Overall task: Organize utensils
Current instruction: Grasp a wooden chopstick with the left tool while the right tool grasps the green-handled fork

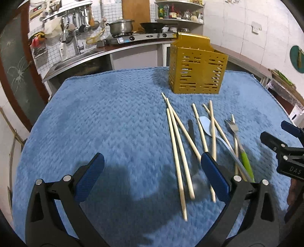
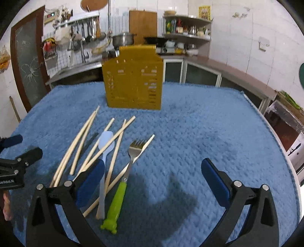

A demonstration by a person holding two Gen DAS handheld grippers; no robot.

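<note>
Several wooden chopsticks (image 1: 175, 144) lie in a loose pile on the blue towel (image 1: 114, 117), with a pale blue spoon (image 1: 207, 124) and a green-handled fork (image 1: 235, 131). A dark utensil (image 1: 191, 131) lies among them. A yellow slotted utensil holder (image 1: 197, 64) stands behind the pile. My left gripper (image 1: 153, 161) is open and empty, left of the pile. In the right wrist view the chopsticks (image 2: 83, 138), spoon (image 2: 105, 142), fork (image 2: 133, 152) and holder (image 2: 134, 79) show. My right gripper (image 2: 153, 167) is open and empty, right of the pile.
The towel (image 2: 209, 133) covers a table whose edge shows at right. Behind it are a kitchen counter with a sink (image 1: 76, 58), a stove with a pot (image 1: 121, 26), and corner shelves with bottles (image 1: 176, 11). The other gripper shows at the frame edge (image 1: 281, 150) (image 2: 17, 161).
</note>
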